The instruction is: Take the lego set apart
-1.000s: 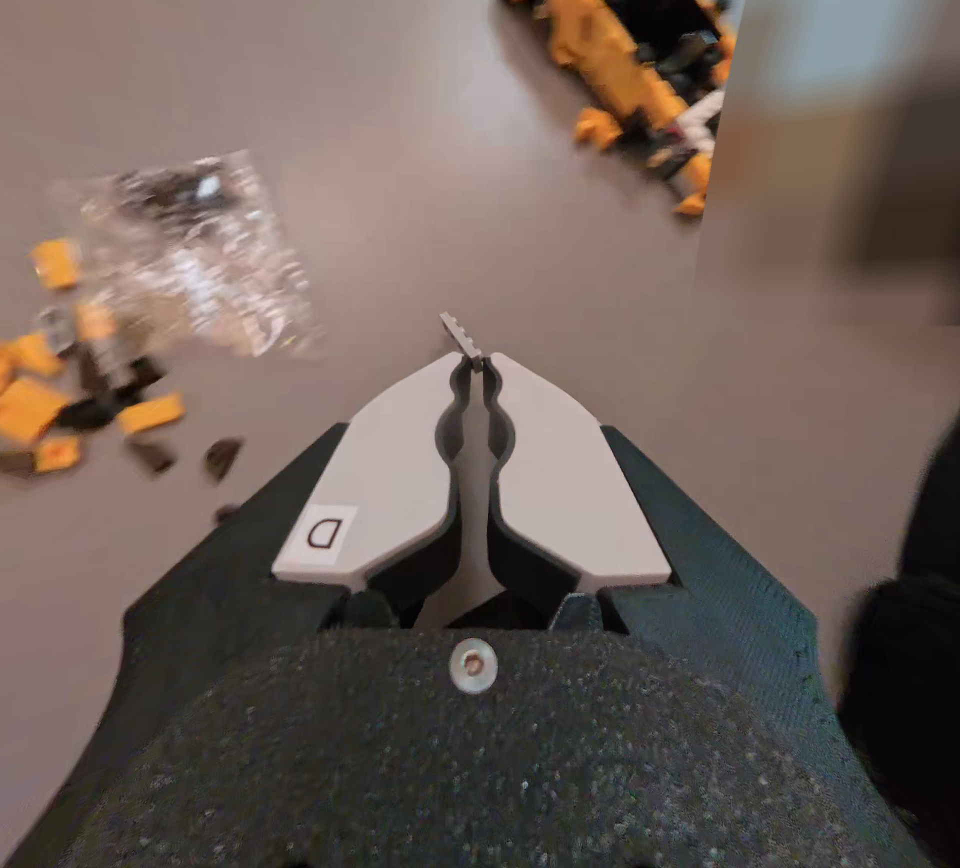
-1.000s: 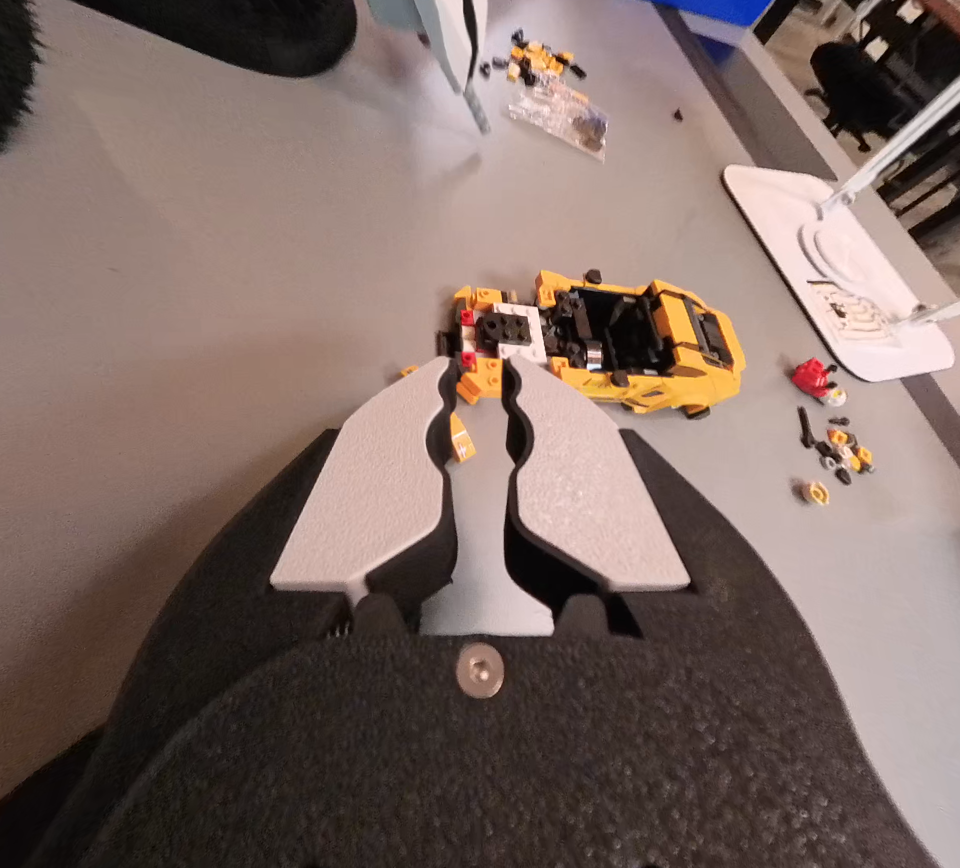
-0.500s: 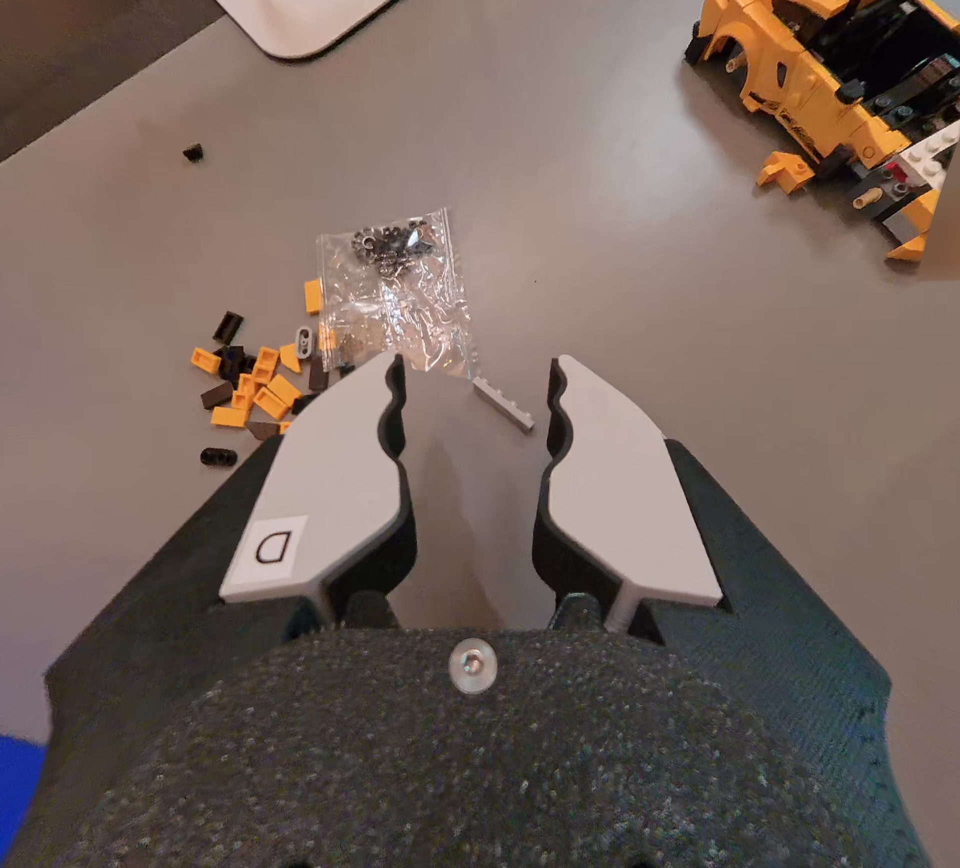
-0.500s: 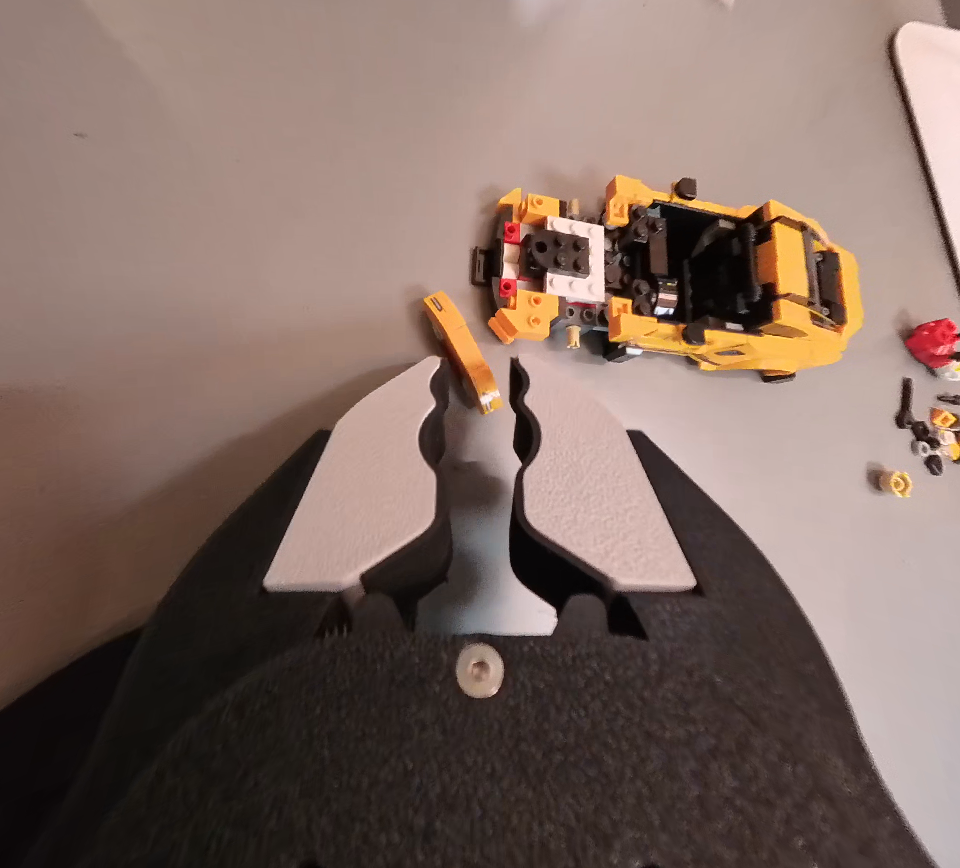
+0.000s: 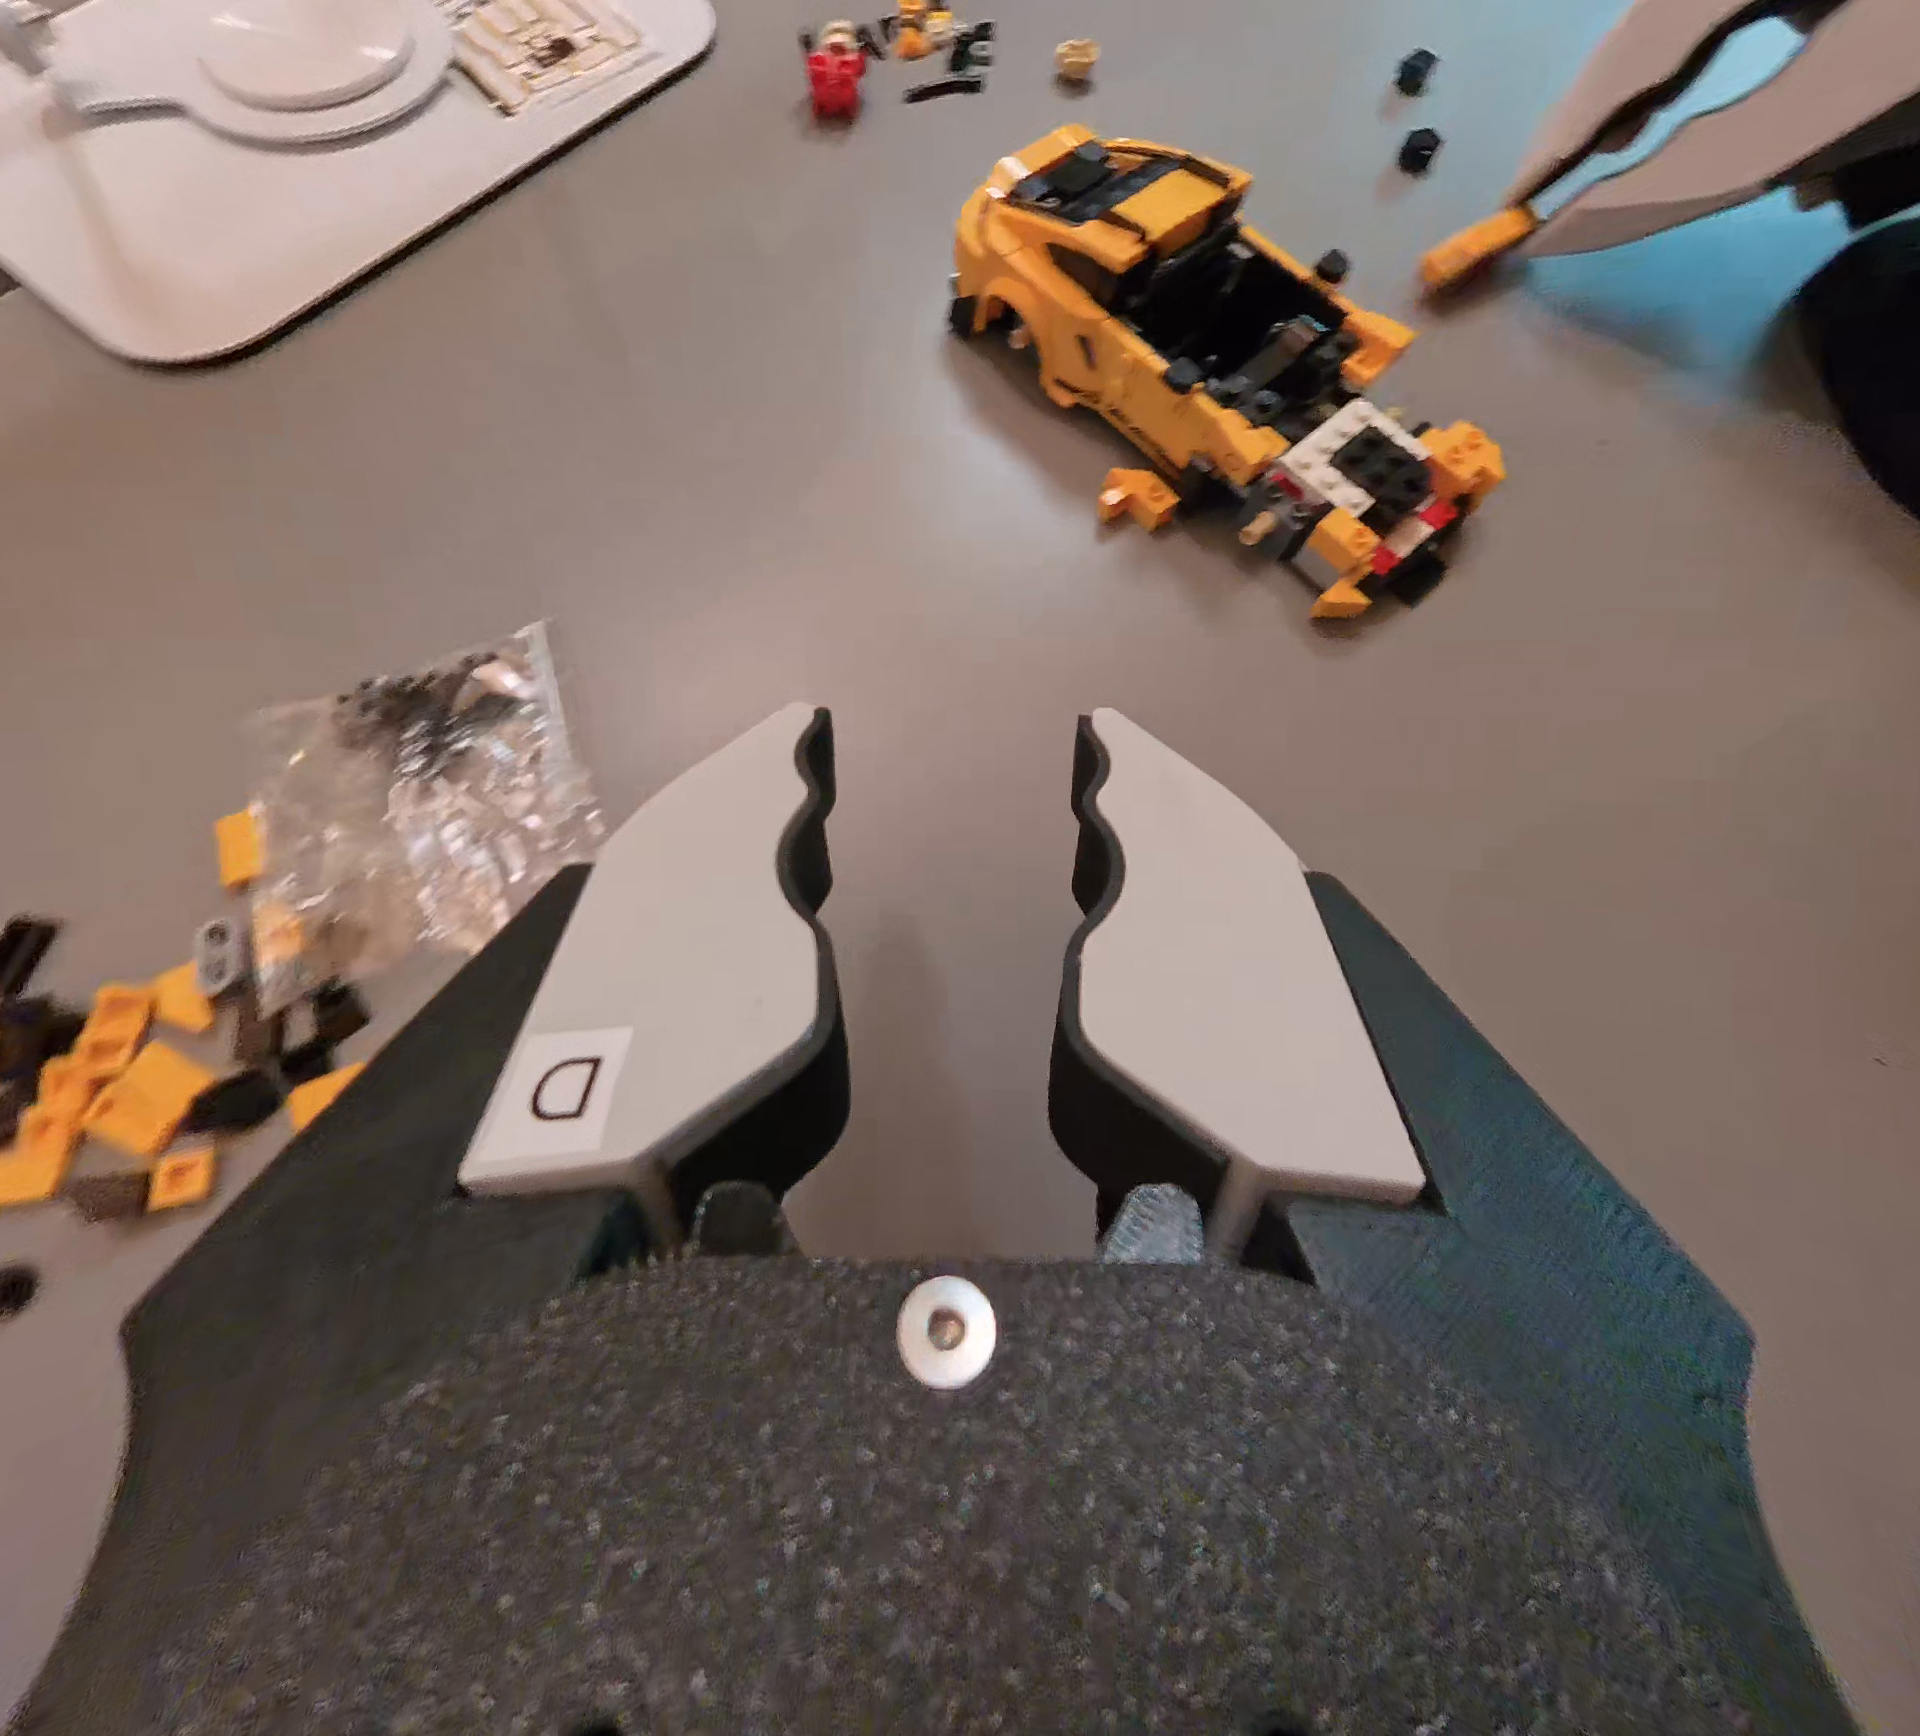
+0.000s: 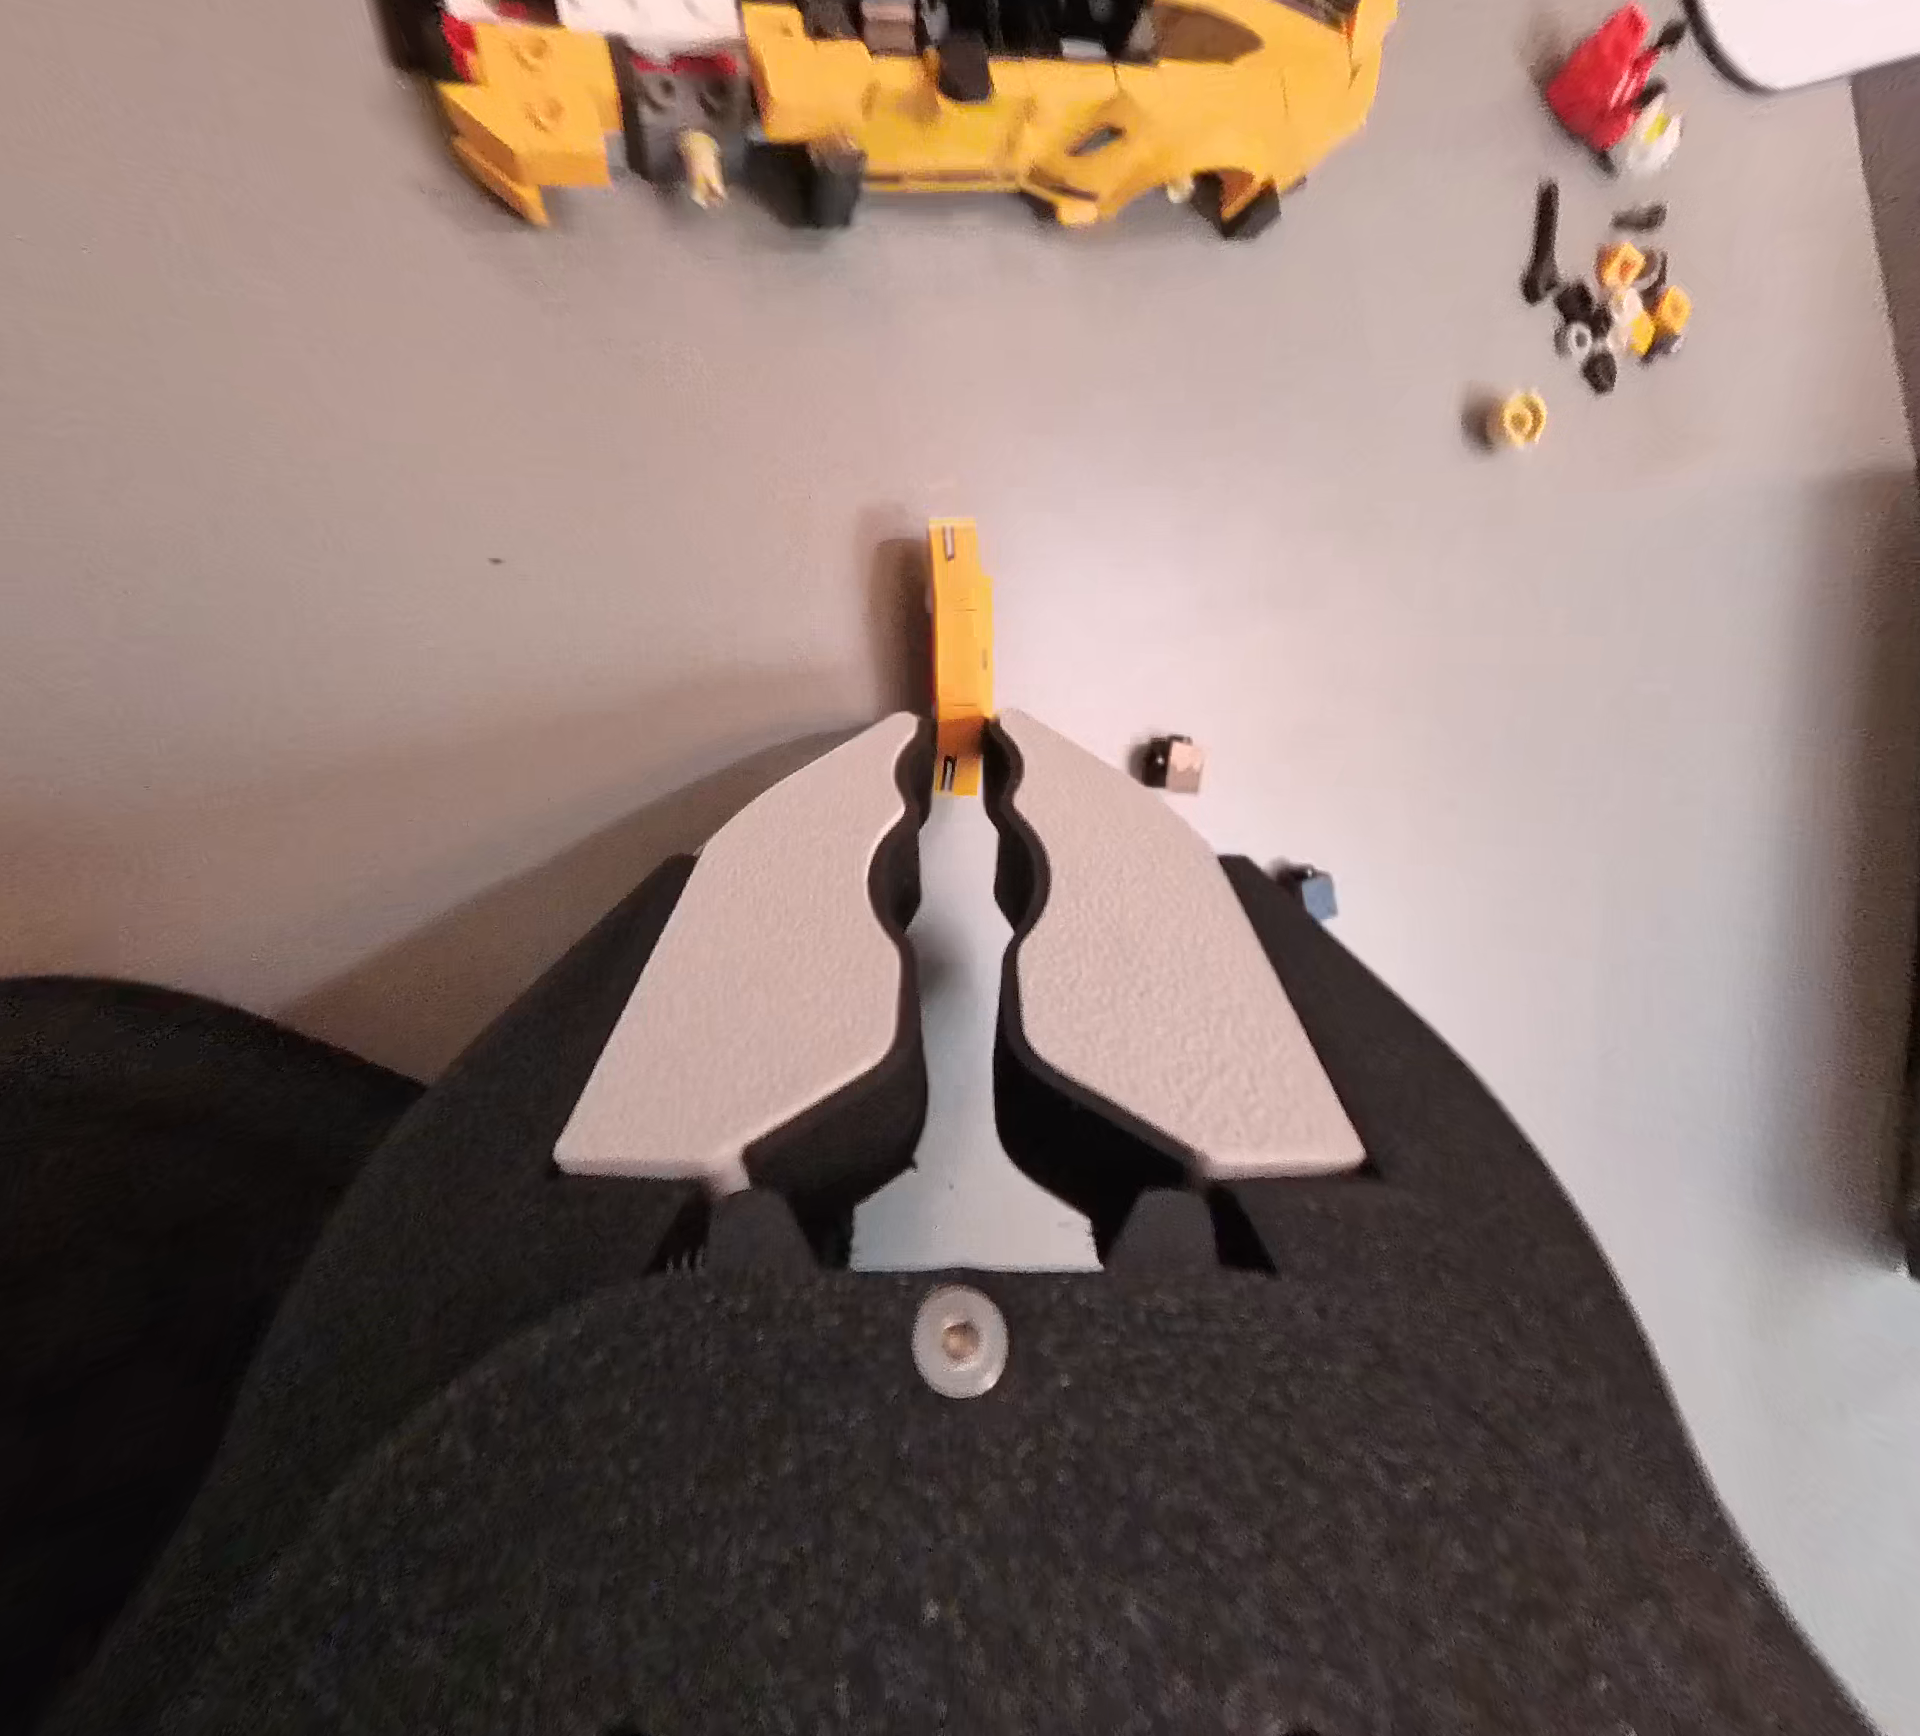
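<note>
At the far left of the grey bench (image 5: 727, 439) you have a white lamp base (image 5: 312, 159), and nearer you a heap of loose yellow and black pieces (image 5: 114, 1084) beside a clear bag of small parts (image 5: 426, 813). Your left tool (image 5: 951, 756) hangs just right of that bag with its jaws spread wide and nothing between them. Further right stands the partly stripped yellow lego car (image 5: 1205, 346), its roof gone and studs bared at the near end, with a red piece (image 5: 836, 76) and small bits behind it. Your right tool (image 6: 954, 730) is clenched on a long yellow strip (image 6: 961, 626), held apart from the car, its free end pointing towards it.
</note>
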`<state>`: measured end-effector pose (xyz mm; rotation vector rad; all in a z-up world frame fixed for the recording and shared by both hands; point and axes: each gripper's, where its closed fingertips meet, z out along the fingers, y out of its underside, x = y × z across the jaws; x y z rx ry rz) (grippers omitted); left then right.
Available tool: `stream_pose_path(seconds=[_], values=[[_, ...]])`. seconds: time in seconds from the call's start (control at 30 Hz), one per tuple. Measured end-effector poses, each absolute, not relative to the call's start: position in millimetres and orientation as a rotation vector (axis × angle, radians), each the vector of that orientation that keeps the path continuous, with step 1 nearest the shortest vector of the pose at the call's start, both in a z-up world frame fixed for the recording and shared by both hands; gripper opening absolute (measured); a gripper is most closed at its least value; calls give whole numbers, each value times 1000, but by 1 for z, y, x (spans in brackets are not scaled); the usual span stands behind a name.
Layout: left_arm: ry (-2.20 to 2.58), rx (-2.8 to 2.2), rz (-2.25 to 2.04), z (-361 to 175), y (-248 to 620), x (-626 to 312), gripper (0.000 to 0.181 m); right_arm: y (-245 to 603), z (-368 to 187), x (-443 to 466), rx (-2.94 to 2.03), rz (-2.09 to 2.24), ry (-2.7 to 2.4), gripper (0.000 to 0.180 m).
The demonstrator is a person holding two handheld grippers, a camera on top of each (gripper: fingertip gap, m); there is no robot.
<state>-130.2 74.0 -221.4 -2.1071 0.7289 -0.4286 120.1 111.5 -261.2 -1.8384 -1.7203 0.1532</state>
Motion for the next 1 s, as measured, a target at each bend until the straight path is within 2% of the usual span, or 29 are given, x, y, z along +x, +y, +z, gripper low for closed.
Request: stream_pose_path(seconds=[0.13,0.37,0.63,1.0], values=[[822,-2105,-461,-226,72,-106,45,121,-258,120,-1849,116,-1680,23],[1078,-2059,-516,-224,70,-54,41,94,-211,47,-1621,355,-1719,24],[1289,-2021,-556,-254,63,-10,39,68,-247,-1,-1430,215,-1919,26],[1253,-1993,-565,-256,65,-8,33,69,-249,-1,-1546,415,-1981,21]])
